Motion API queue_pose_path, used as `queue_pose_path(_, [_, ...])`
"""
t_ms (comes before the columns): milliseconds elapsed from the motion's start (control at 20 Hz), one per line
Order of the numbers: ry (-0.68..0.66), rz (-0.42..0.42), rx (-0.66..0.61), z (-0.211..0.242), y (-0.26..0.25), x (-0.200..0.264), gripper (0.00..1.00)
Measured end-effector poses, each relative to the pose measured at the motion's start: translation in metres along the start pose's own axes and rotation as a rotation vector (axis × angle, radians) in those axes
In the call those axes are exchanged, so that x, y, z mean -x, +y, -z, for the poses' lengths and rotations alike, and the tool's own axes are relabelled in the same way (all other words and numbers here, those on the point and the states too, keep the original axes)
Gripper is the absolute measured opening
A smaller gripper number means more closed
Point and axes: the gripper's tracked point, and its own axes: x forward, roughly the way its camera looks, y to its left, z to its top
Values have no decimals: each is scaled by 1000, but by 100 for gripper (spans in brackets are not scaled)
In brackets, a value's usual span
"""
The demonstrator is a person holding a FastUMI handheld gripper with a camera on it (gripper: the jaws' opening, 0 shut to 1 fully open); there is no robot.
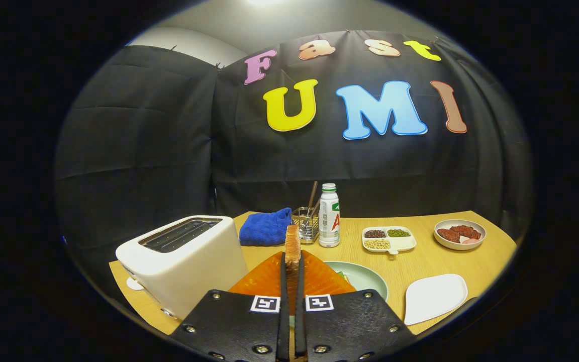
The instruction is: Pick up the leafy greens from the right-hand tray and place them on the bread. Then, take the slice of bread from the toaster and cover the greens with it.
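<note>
The hand-held gripper [292, 261] has its fingers nearly together, pinching a toasted bread slice [292, 245] edge-on, so the slice stands upright between the fingertips. A thin slice gripped by its flat faces sits firmly that way, and it looks ready to be laid flat once tilted over. It is held above the tabletop [420, 261], over a green plate [367, 279] just beyond the fingers.

The toaster [184, 261] stands at about 10 o'clock from the fingertips, its slots [181, 234] dark and seemingly empty, which fits the slice in hand being the one the task wants from it. A white tray [435, 297] lies at 4 o'clock with no greens visible on it.

The plate is mostly hidden behind the gripper body. A small scrap of green shows at its near edge [342, 275], perhaps the leafy greens, but the lower bread cannot be made out. So whether the greens sit properly on it is unclear; I judge the covering step is in hand.
</note>
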Motion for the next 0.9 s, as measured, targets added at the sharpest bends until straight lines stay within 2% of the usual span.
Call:
queue_pose_path(200, [22, -37, -75, 10, 7, -8, 4])
queue_pose_path(450, [59, 42, -81, 26, -25, -13, 4])
queue_pose_path(650, [97, 135, -15, 41, -51, -15, 8])
queue_pose_path(750, [104, 159, 10, 44, -56, -16, 15])
queue_pose_path(800, [107, 180, 25, 44, -62, -13, 23])
queue_pose_path(900, [88, 206, 39, 40, -69, -12, 29])
